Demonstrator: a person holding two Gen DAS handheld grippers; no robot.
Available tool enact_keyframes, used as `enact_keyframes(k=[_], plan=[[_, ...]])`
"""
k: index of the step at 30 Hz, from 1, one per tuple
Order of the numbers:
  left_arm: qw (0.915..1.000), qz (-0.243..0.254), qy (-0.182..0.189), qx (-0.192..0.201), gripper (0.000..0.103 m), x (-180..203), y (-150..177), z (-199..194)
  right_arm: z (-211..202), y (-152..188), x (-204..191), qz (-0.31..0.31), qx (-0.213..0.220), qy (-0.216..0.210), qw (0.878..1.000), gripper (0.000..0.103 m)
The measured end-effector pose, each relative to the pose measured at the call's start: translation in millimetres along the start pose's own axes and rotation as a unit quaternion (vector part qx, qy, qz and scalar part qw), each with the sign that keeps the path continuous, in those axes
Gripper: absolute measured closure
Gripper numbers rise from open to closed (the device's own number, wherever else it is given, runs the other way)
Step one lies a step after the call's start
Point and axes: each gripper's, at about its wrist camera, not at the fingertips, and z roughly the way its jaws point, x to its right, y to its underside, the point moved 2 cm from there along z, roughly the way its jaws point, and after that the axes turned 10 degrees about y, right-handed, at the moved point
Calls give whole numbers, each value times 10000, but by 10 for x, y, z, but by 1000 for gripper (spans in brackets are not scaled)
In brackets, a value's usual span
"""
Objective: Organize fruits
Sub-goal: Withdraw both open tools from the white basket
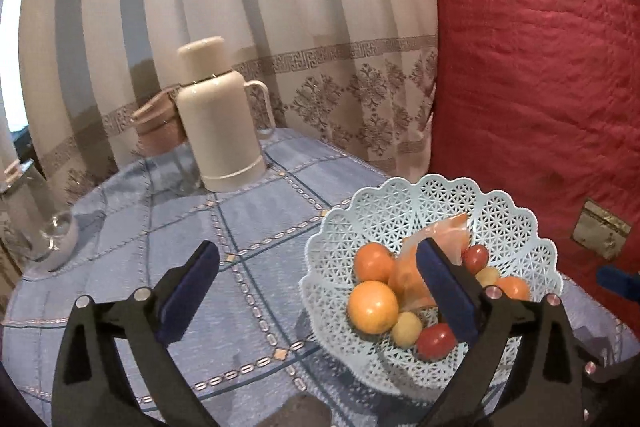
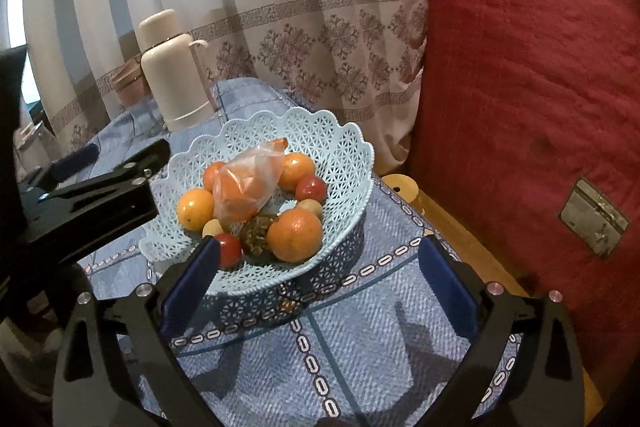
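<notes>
Fruit sat piled in the basket (image 2: pixel 344 147) on the tabletop (image 1: pixel 160 211).
Both grippers gaped empty: left gripper (image 1: pixel 316 283) beside its rim, right gripper (image 2: pixel 320 279) before it.

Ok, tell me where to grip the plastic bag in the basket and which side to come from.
Take the plastic bag by its twisted, pointed top end, coming from above. That end sticks up clear of the oranges, while the bulging lower part lies wedged among fruit in the light blue basket. The open right gripper seems better placed, hovering just in front.
</notes>
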Motion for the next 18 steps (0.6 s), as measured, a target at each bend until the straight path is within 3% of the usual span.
enact_keyframes(k=[18], plan=[[9999, -124, -87, -55, 5, -74, 204, -219, -61, 41, -151, -455, 134, 69, 9988, 3]])
